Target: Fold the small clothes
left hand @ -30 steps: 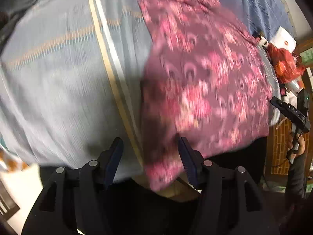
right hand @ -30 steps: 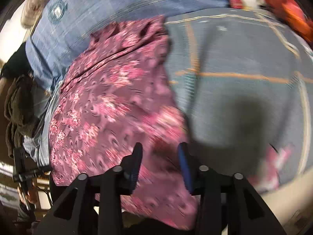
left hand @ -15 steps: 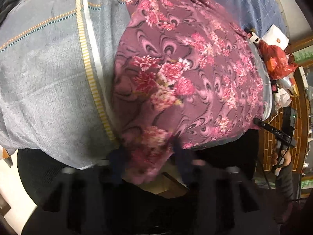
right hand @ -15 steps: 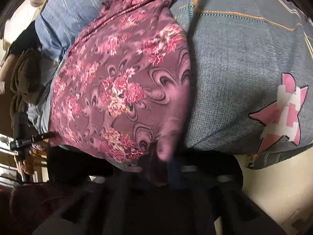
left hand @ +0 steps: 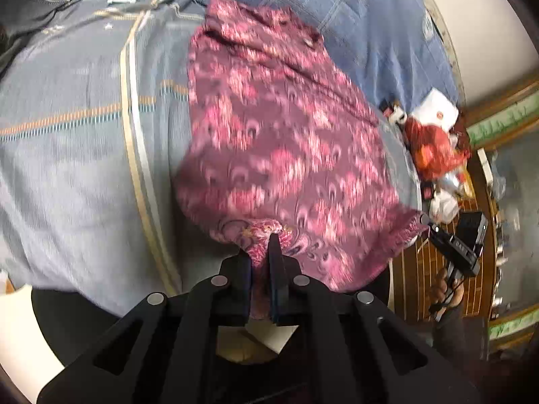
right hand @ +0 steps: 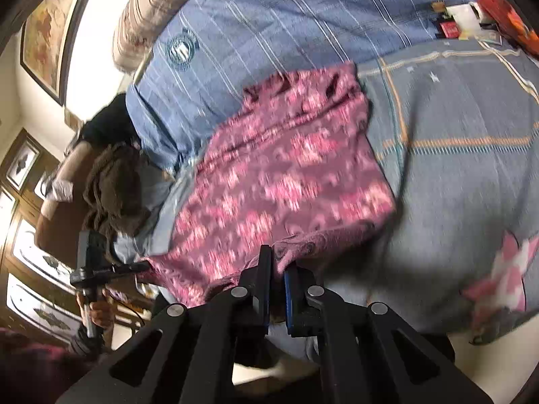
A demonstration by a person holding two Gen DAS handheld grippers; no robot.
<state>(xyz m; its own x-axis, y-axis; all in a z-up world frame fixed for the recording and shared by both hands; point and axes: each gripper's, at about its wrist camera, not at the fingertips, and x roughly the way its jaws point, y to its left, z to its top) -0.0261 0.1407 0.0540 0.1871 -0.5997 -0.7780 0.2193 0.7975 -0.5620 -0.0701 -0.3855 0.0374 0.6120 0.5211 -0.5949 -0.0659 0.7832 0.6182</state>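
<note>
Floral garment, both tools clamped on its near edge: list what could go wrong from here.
1. The left tool and right tool each pinch only a small bunch of the floral garment, so it may slip out.
2. The far end lies creased against the blue checked cover; the fold could turn out uneven.

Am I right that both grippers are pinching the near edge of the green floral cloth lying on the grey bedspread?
Not quite: the floral cloth is pink and maroon, not green, as both wrist views show. The left gripper and right gripper do pinch its near edge over the grey bedspread.
</note>
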